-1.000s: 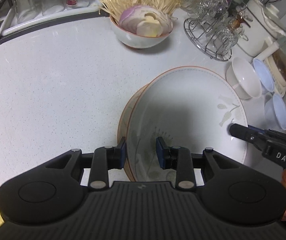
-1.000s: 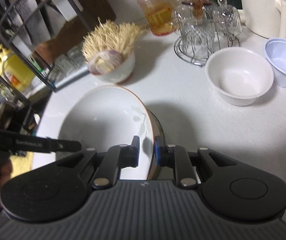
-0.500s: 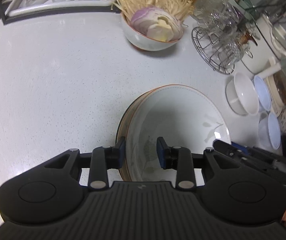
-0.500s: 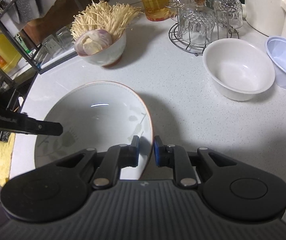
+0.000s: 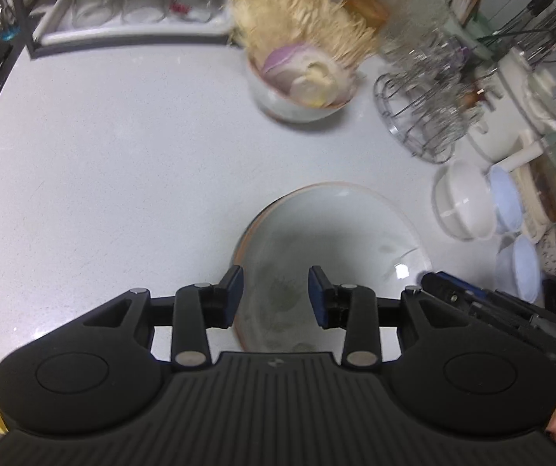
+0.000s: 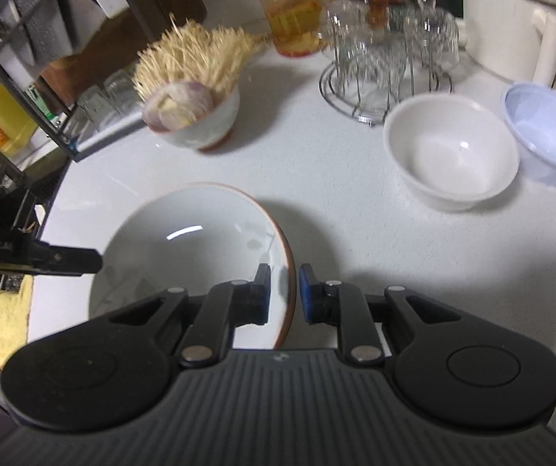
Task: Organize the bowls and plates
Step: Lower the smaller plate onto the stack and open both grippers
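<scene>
Since a second ago my left gripper [image 5: 276, 297] has let go of the big bowl's [image 5: 332, 240] near rim; its jaws are opening, rim between them, pads apparently clear. Right gripper [image 6: 282, 293] stays clamped on the rim at the opposite side. Bowl now looks set down on the counter [image 5: 122, 163], seemingly nested in a second, orange-rimmed bowl. Progress, my reading: one stack made. Left to do: white bowl [image 6: 450, 163] at 2 o'clock in the right view, lilac bowl [image 6: 546, 132] beside it.
</scene>
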`<state>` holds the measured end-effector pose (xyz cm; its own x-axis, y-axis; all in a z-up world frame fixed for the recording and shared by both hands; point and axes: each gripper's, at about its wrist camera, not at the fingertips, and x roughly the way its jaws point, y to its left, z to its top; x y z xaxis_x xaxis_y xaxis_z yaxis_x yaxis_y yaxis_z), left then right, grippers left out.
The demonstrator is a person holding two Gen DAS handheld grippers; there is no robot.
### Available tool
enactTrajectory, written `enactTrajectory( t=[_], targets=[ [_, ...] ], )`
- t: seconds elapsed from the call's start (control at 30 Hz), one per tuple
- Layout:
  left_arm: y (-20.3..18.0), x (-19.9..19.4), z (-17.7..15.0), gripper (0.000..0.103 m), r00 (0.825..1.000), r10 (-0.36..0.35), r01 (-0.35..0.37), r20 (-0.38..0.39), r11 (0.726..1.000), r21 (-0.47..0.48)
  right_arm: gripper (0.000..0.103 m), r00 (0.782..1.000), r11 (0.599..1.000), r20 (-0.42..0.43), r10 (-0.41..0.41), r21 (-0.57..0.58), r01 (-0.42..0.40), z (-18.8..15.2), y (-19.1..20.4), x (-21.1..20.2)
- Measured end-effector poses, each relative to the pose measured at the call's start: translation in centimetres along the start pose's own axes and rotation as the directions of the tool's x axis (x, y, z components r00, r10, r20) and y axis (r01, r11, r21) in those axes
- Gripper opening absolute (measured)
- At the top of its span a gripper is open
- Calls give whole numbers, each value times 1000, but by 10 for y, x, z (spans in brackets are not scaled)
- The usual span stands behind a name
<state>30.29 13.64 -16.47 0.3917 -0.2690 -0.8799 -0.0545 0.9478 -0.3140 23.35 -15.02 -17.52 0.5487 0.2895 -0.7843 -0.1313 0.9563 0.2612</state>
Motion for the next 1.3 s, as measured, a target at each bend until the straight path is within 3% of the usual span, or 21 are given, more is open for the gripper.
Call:
enactTrajectory(
  t=[0.4,0.8,1.3],
  targets=[
    [-50,-39,-12,41,995,-23,11,97,992,126,19,992,1000,123,28,5,-29,15,15,-71],
    [-68,-92,-36,41,975,-37,-8,219,979,203,19,973,999,228,30,12,-33,-2,35,-129],
    [-95,-105,-66,41,969,-47,-13,242,971,240,20,961,1000,277,5,5,-7,-24,22,-164]
  ],
)
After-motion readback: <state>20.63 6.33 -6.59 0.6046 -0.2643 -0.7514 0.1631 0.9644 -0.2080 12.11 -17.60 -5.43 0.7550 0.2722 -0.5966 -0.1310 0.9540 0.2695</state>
